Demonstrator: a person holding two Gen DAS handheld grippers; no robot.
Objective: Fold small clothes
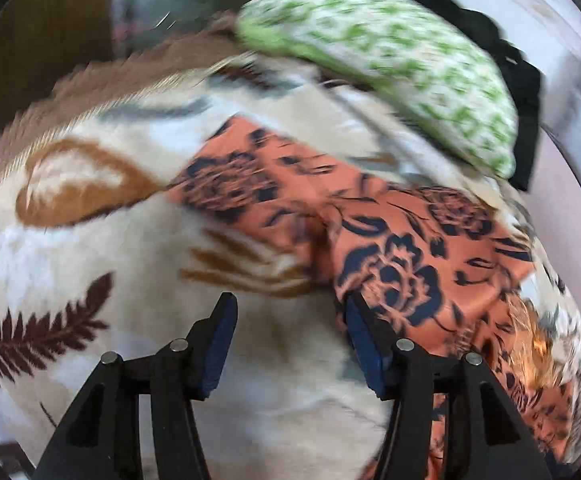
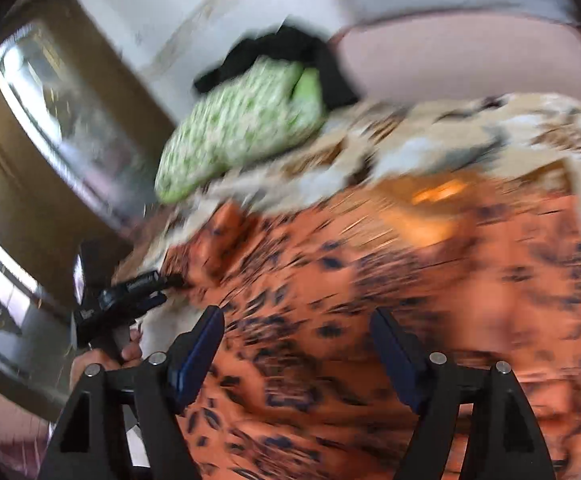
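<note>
While both tools hover wide and empty, the orange floral garment (image 1: 406, 240) lies rumpled on the blanket (image 1: 90, 240). Best for the left tool (image 1: 290, 320) to pinch the near edge, the right tool (image 2: 298, 332) the far side, and pull flat first.

Motion blur smears the orange floral garment (image 2: 370, 300) in the right wrist view, its print unreadable and lower edge cut off, while the green-patterned pillow (image 2: 242, 128) hides part of a black cloth (image 2: 274, 48).
</note>
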